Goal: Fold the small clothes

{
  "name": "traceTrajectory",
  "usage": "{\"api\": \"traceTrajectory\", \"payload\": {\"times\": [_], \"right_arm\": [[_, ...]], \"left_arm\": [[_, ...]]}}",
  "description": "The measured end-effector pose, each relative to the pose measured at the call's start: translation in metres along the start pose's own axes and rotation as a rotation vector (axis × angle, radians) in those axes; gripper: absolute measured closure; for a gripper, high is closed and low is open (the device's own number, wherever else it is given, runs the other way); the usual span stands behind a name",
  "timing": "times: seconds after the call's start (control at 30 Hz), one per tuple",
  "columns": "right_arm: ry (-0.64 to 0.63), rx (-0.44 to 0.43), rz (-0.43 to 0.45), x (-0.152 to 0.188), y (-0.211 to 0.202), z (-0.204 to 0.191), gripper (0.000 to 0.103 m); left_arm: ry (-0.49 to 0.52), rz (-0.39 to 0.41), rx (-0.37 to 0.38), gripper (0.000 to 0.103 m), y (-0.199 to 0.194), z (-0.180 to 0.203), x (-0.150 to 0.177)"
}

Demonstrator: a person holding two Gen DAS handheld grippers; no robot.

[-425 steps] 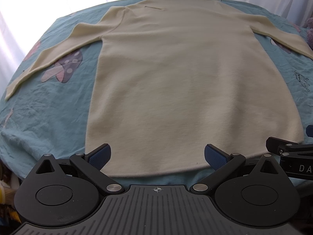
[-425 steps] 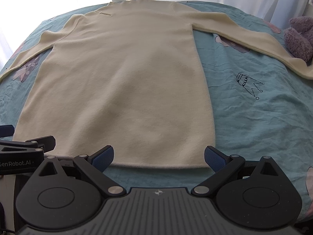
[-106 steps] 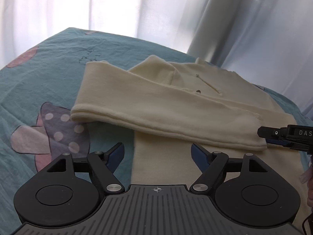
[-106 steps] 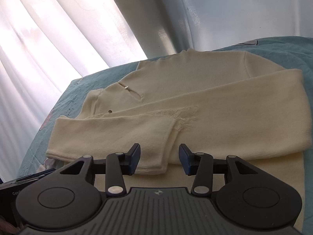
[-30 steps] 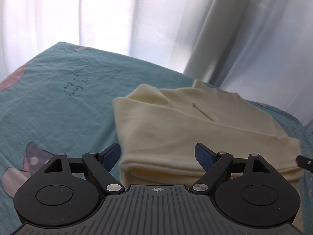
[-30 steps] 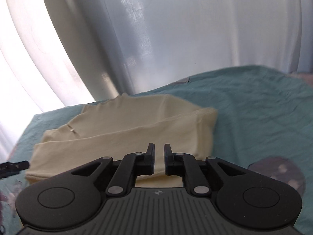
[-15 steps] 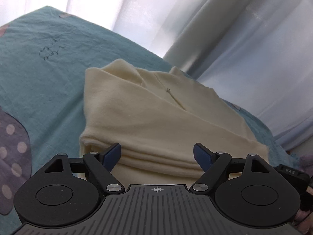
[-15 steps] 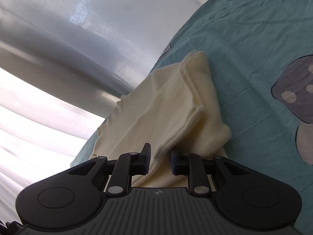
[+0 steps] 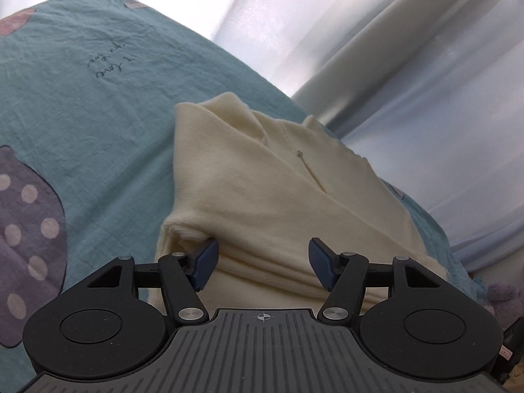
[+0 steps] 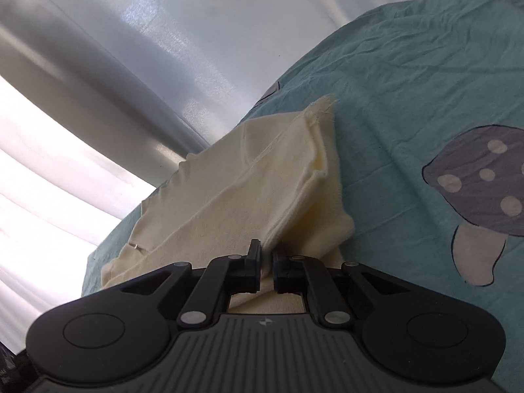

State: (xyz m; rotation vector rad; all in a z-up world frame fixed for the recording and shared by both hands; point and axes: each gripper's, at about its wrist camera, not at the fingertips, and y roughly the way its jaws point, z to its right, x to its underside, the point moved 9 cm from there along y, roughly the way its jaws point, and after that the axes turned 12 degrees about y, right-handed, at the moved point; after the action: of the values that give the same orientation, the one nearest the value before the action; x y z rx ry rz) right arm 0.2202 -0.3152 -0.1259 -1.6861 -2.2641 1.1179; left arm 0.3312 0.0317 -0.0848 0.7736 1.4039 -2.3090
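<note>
My right claw (image 10: 267, 263) is pinched shut on the near edge of the cream sweater (image 9: 262, 193), which lies folded up in layers on the blue bed sheet (image 9: 82, 114) with the mushroom pictures. My left claw (image 9: 262, 262) has just been closing, but its blue pads (image 9: 204, 258) are not squeezing yet; they stand apart with the folded edge of the sweater between them. White curtains (image 10: 131, 65) hang behind the bed.

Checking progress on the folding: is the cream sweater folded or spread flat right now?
Folded. The sweater lies as a compact bundle on the teal sheet, with stacked layers showing along its near edge and no sleeve stretched out.
</note>
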Motion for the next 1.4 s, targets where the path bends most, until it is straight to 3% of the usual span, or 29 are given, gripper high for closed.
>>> {"api": "traceTrajectory", "payload": {"times": [0.13, 0.27, 0.4, 0.5, 0.63, 0.7, 0.8, 0.93, 1.0, 1.1, 1.17, 1.23, 1.3, 1.4], "right_arm": [[-0.054, 0.026, 0.005, -0.006, -0.014, -0.007, 0.089], [-0.1, 0.049, 0.091, -0.02, -0.04, -0.013, 0.088], [-0.254, 0.153, 0.185, -0.03, -0.045, -0.022, 0.088], [-0.384, 0.178, 0.243, -0.033, -0.043, -0.033, 0.088], [-0.483, 0.218, 0.169, -0.023, -0.018, -0.031, 0.088], [-0.514, 0.275, 0.12, -0.017, -0.005, -0.019, 0.089], [-0.541, 0.265, 0.121, -0.017, -0.003, -0.017, 0.088], [-0.578, 0.303, 0.122, -0.013, -0.005, -0.019, 0.086], [-0.59, 0.371, 0.156, -0.012, -0.016, -0.018, 0.073], [-0.514, 0.406, 0.175, -0.011, -0.047, -0.006, 0.072], [-0.492, 0.344, 0.156, 0.0, -0.071, -0.002, 0.072], [-0.502, 0.182, 0.111, 0.021, -0.097, -0.01, 0.072], [-0.519, 0.023, 0.038, 0.048, -0.12, -0.02, 0.059], [-0.502, -0.09, -0.085, 0.092, -0.142, -0.022, 0.056]], "left_arm": [[0.079, 0.045, -0.073, 0.035, -0.013, -0.002, -0.01], [0.164, 0.05, -0.155, 0.034, -0.008, -0.002, -0.015], [0.243, 0.038, -0.198, 0.033, 0.007, 0.007, -0.015], [0.311, 0.015, -0.245, 0.033, 0.018, 0.009, -0.009], [0.38, -0.027, -0.324, 0.033, 0.027, 0.0, 0.0], [0.36, -0.032, -0.312, 0.026, 0.029, -0.006, 0.001], [0.273, -0.037, -0.289, 0.021, 0.026, -0.021, -0.001], [0.271, -0.048, -0.313, 0.02, 0.012, -0.027, 0.002], [0.288, -0.058, -0.313, 0.02, 0.002, -0.028, 0.007], [0.317, -0.099, -0.327, 0.022, -0.015, -0.034, 0.025], [0.335, -0.112, -0.286, 0.022, -0.034, -0.034, 0.043], [0.335, -0.115, -0.183, 0.021, -0.053, -0.027, 0.062], [0.335, -0.135, -0.106, 0.017, -0.072, -0.019, 0.083], [0.336, -0.186, -0.031, 0.017, -0.093, -0.01, 0.116]]}}
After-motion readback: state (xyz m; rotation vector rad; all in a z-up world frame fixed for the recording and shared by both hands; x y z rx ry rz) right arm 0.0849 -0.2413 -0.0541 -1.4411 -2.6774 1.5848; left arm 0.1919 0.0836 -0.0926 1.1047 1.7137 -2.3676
